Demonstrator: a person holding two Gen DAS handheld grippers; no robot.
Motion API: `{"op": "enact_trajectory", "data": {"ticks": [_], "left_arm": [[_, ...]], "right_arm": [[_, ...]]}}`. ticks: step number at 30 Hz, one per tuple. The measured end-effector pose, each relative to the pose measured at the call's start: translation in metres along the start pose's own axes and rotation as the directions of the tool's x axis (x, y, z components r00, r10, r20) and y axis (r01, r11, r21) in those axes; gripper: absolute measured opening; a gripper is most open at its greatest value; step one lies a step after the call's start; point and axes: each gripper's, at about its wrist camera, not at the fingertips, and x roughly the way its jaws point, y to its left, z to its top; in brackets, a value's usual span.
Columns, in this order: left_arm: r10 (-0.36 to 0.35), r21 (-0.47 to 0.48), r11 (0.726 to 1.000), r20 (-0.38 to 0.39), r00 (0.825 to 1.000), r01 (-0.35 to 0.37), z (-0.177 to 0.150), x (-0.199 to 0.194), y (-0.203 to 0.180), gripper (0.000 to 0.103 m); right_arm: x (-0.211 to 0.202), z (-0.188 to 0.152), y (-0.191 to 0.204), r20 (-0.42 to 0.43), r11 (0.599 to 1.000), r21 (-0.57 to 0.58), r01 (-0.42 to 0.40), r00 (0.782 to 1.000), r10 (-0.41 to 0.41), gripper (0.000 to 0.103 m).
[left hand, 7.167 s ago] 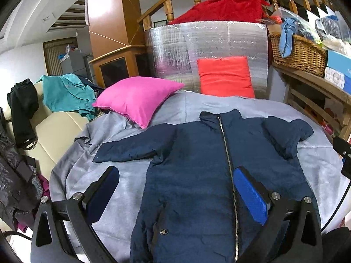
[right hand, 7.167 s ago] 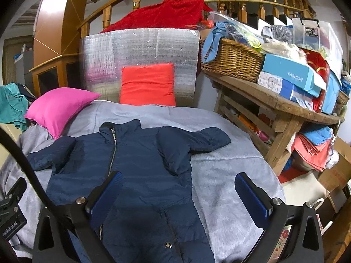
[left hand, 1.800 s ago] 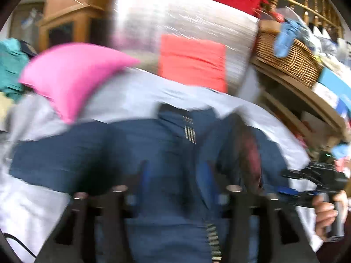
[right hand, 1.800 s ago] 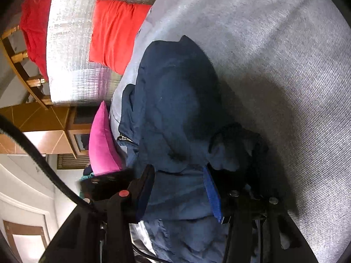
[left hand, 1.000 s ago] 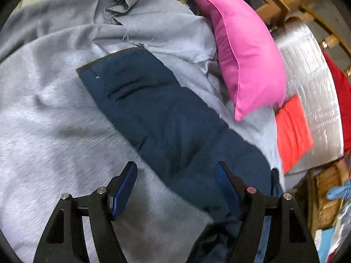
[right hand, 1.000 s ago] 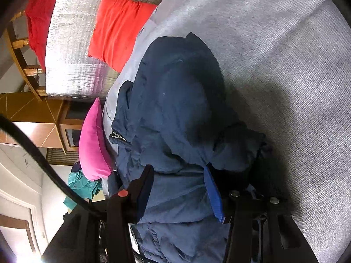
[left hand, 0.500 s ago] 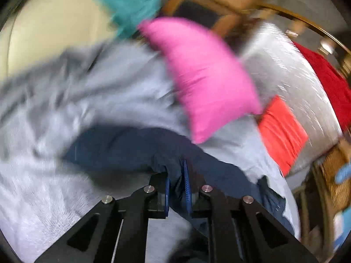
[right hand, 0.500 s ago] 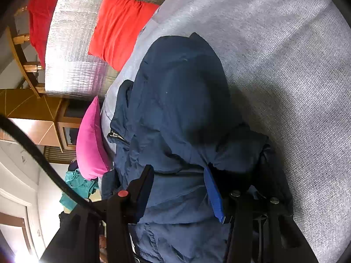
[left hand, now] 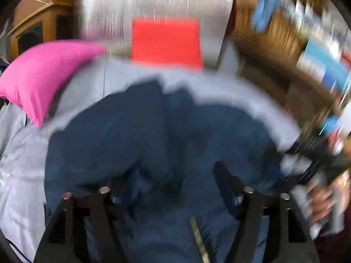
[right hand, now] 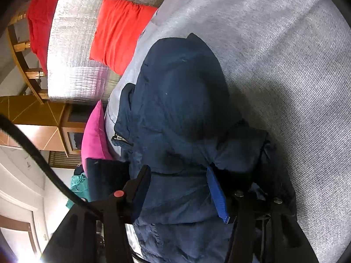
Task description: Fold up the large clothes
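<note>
A navy padded jacket lies on a grey cloth-covered table, both sleeves folded in over its body. The left wrist view is motion-blurred. My left gripper stands open just above the jacket's middle, the folded left sleeve lying by its left finger. In the right wrist view the jacket fills the centre. My right gripper is partly open, its fingers straddling the folded right sleeve without pinching it. The right gripper and the hand holding it also show at the right edge of the left wrist view.
A pink pillow and a red cushion lie at the table's far side against a silver quilted panel. A wooden shelf with baskets and boxes stands on the right. Bare grey cloth spreads right of the jacket.
My left gripper carried the left sleeve over the jacket's body and opened, letting it go. The right gripper has stayed over the folded right sleeve.
</note>
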Motion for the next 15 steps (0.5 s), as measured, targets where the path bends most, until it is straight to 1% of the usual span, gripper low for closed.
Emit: {"op": "enact_trajectory", "data": {"ticks": [2, 3, 4, 6, 8, 10, 11, 14, 15], "left_arm": [[0.017, 0.011, 1.0, -0.074, 0.997, -0.016, -0.01, 0.009, 0.007, 0.072], [-0.002, 0.004, 1.0, -0.078, 0.997, 0.002, -0.013, 0.005, 0.014, 0.072], [-0.024, -0.004, 1.0, -0.076, 0.997, 0.024, -0.016, 0.0, 0.019, 0.072], [-0.1, -0.038, 0.994, -0.052, 0.994, 0.098, -0.017, -0.017, 0.04, 0.073], [-0.134, -0.094, 0.987, -0.001, 0.991, 0.134, -0.018, -0.033, 0.066, 0.08], [-0.125, -0.172, 0.976, 0.053, 0.991, 0.132, -0.02, -0.049, 0.091, 0.082], [-0.114, -0.199, 0.972, 0.063, 0.992, 0.124, -0.016, -0.049, 0.1, 0.082], [-0.053, -0.278, 0.958, 0.07, 0.996, 0.071, -0.012, -0.049, 0.124, 0.082], [-0.049, -0.329, 0.942, 0.079, 0.996, 0.073, -0.011, -0.047, 0.135, 0.082]], "right_arm": [[-0.001, 0.0, 0.0, -0.006, 1.0, 0.004, -0.003, 1.0, 0.003, 0.059], [-0.001, 0.001, -0.001, -0.01, 1.0, 0.006, -0.004, 1.0, 0.004, 0.059], [-0.001, 0.001, 0.0, -0.012, 1.0, 0.007, -0.005, 1.0, 0.005, 0.06], [-0.002, 0.001, 0.0, -0.013, 1.0, 0.005, -0.004, 1.0, 0.004, 0.061], [-0.002, 0.0, 0.002, -0.01, 1.0, -0.004, 0.004, 1.0, -0.004, 0.062], [-0.001, -0.002, 0.004, -0.008, 1.0, -0.014, 0.011, 1.0, -0.012, 0.062], [-0.002, -0.003, 0.006, -0.006, 1.0, -0.021, 0.017, 1.0, -0.017, 0.062], [-0.005, -0.008, 0.017, 0.005, 0.996, -0.077, 0.046, 0.999, -0.045, 0.063], [-0.006, -0.012, 0.023, 0.013, 0.993, -0.108, 0.054, 0.999, -0.053, 0.065]]}}
